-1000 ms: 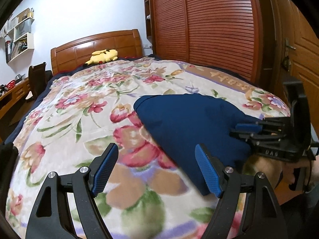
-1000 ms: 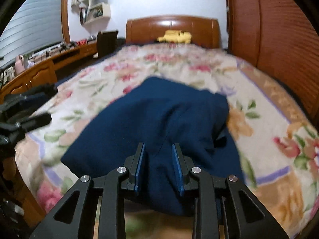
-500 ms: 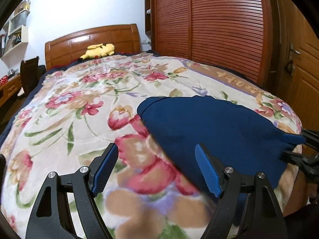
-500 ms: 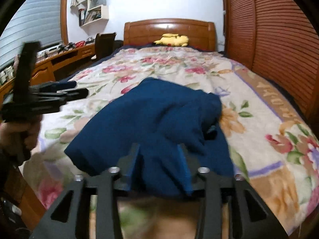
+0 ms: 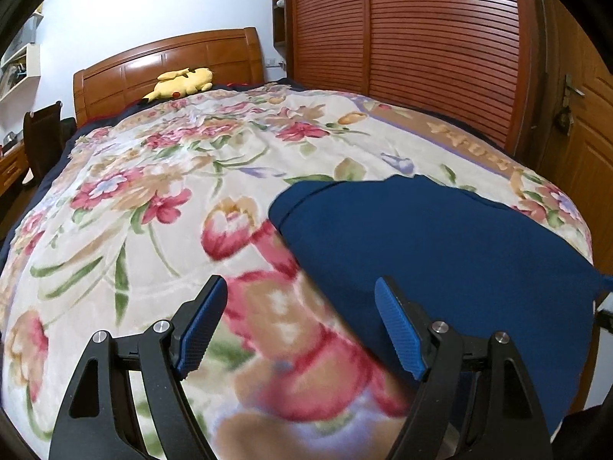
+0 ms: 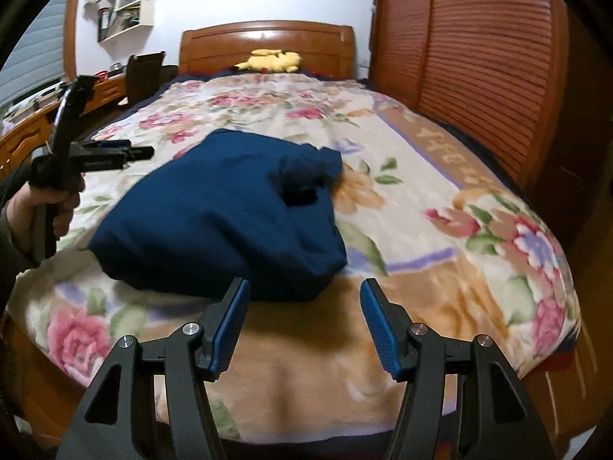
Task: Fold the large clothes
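A dark blue garment [image 6: 230,211] lies in a folded heap on the floral blanket [image 6: 440,237] near the foot of the bed; it also shows in the left wrist view [image 5: 440,253]. My right gripper [image 6: 304,326] is open and empty, just short of the garment's near edge. My left gripper [image 5: 299,322] is open and empty, above the blanket at the garment's left edge; it also shows at the left of the right wrist view [image 6: 126,153], held in a hand.
A yellow plush toy [image 5: 180,80] lies by the wooden headboard [image 5: 172,61]. A slatted wooden wardrobe [image 5: 421,46] stands along the bed's right side, with a door [image 5: 578,134] beyond. A chair [image 6: 145,73] and desk [image 6: 23,134] stand to the left.
My right gripper has let go of the blue garment, opened and pulled back; the garment now lies on the bed. My left gripper stayed open and shifted a little.
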The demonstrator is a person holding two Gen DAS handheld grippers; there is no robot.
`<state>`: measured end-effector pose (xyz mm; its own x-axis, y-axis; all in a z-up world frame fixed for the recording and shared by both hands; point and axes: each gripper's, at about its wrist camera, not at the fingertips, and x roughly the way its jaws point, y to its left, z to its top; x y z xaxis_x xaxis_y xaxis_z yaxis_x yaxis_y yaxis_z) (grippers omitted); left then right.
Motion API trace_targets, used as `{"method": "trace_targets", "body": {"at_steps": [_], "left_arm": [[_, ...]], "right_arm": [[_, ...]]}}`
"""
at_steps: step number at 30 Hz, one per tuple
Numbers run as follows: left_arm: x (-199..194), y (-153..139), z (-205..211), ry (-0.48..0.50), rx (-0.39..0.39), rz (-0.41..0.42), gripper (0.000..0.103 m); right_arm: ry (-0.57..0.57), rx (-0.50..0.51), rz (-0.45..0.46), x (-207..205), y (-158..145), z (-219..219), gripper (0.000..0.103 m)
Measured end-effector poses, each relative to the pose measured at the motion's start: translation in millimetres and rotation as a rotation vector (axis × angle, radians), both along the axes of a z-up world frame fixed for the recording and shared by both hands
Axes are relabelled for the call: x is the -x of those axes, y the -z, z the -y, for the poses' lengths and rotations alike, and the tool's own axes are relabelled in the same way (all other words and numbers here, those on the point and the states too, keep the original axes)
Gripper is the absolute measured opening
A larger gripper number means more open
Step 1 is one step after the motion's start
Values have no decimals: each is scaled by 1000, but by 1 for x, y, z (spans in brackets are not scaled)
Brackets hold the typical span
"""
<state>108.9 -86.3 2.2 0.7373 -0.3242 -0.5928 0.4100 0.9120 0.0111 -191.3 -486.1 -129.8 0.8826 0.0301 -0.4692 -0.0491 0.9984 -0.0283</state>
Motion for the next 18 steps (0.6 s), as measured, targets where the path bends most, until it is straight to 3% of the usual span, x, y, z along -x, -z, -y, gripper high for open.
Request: {"method": "trace_targets", "body": {"at_steps": [8, 12, 18], "left_arm": [[-37, 5, 3, -32, 10, -39, 80], [-57, 10, 11, -36, -7, -51, 80], [-89, 25, 23, -64, -24, -106, 80]], "right_arm": [[6, -111, -35, -44, 10, 8, 62], [13, -78, -50, -55, 20, 3, 62], [-7, -125, -56, -65, 25, 7, 62]]}}
